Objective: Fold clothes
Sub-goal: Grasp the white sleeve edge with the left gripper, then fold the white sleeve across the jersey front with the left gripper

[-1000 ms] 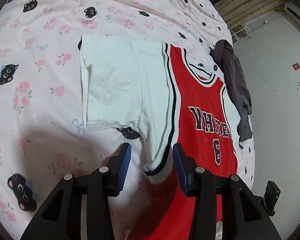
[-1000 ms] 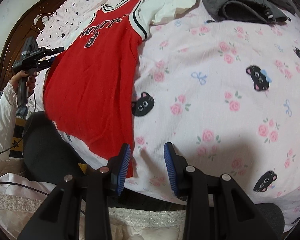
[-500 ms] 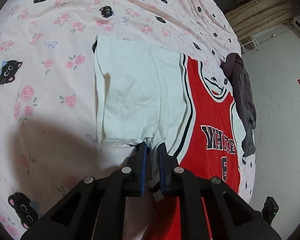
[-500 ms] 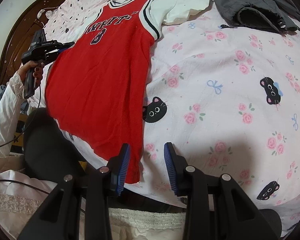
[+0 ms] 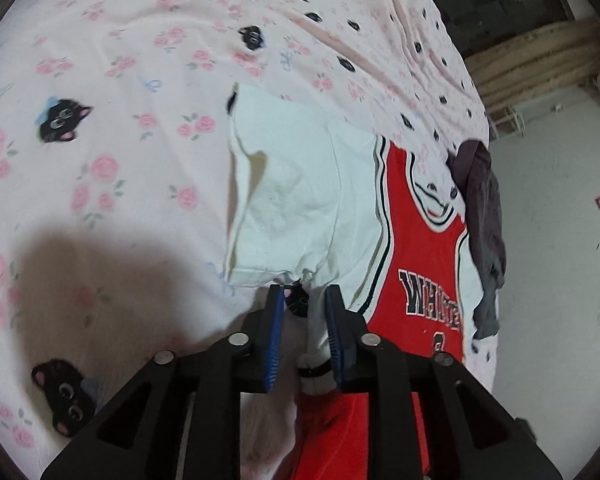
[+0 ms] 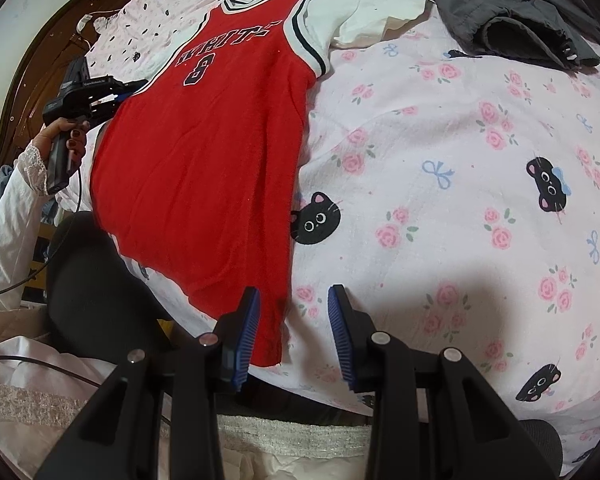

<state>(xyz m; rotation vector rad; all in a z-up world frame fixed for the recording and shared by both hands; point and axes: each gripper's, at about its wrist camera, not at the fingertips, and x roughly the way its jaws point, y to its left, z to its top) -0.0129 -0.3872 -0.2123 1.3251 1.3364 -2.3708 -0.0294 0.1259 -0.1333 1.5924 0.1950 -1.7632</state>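
Setting: a bed (image 6: 460,160) covered by a pink sheet printed with roses, bows and black cat faces was pictured from two hand-held grippers.
Jersey: a red basketball jersey (image 6: 204,168) with white sleeves, lettered in black and numbered 8, was laid flat, face up, across the sheet, its hem draped over the near edge of the bed.
White sleeve: one sleeve (image 5: 296,208) was spread flat on the sheet, just ahead of the left gripper.
Left gripper: the left gripper (image 5: 305,332) was seen at the sleeve's underarm, its blue pads parting, with a fold of white fabric lying against the right-hand pad; no squeeze on the cloth could be seen.
Right gripper: the right gripper (image 6: 294,332) was held released above the jersey's lower corner, the red hem lying between the pads but untouched by them.
Hand: a hand (image 6: 66,136) in a lace-cuffed white sleeve was shown gripping the left gripper's handle beside the jersey.
Dark garment: a grey garment (image 6: 516,8) was left crumpled near the other sleeve.
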